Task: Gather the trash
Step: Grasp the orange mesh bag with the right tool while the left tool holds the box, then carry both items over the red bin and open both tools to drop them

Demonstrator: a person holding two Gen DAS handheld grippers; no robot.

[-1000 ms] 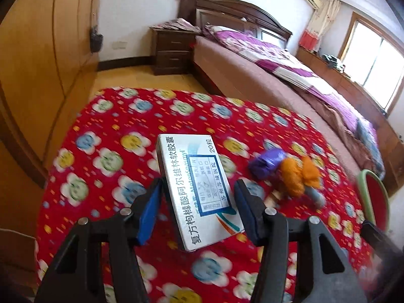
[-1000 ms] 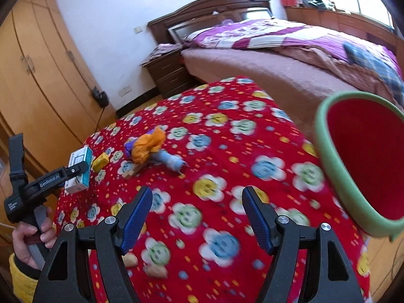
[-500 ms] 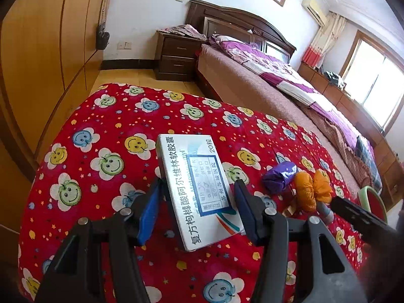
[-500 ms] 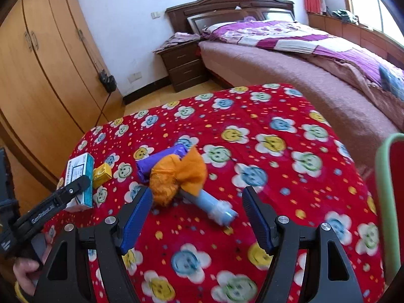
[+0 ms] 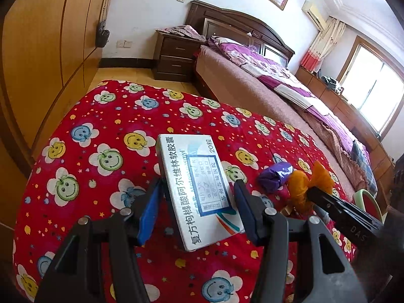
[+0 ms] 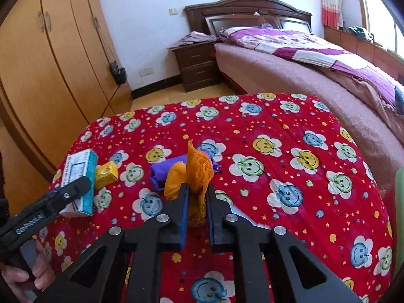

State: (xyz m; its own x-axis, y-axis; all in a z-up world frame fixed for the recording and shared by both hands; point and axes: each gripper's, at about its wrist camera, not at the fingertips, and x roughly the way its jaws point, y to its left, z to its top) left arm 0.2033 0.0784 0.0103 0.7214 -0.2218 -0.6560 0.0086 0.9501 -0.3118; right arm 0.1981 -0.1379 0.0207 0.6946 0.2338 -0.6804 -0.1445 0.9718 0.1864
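A: Which step is in hand, would you say?

B: The pick-up. The right tongs have their jaws drawn together on the orange netting wad, which sits on the red smiley-flower cloth over the surface. The pads pinch its near end; the rest fans up above the tips.

A: And the left tongs?

B: Jaws apart, bracketing the white medicine box. From the left wrist view I cannot see the pads pressing on the box sides; there is a gap on the left. From the right wrist view the box stands on the cloth near the left edge, just beside a small yellow box.

A: What else is lying about?

B: A purple bag wad touching the orange one from behind, and something pale underneath the right tongs that I cannot make out.

A: Where does it all go?

B: Probably the green-rimmed red bin, showing at the far right edge of the left wrist view, beyond the cloth's right end.

A: So the next move?

B: My judgement: lift the orange wad clear without dragging the purple one along, since they touch, then carry it right to the bin and let go over the opening. The netting is soft and light, so the pinch may slip or hold only a fold. The left tongs would need to close on the box before lifting.
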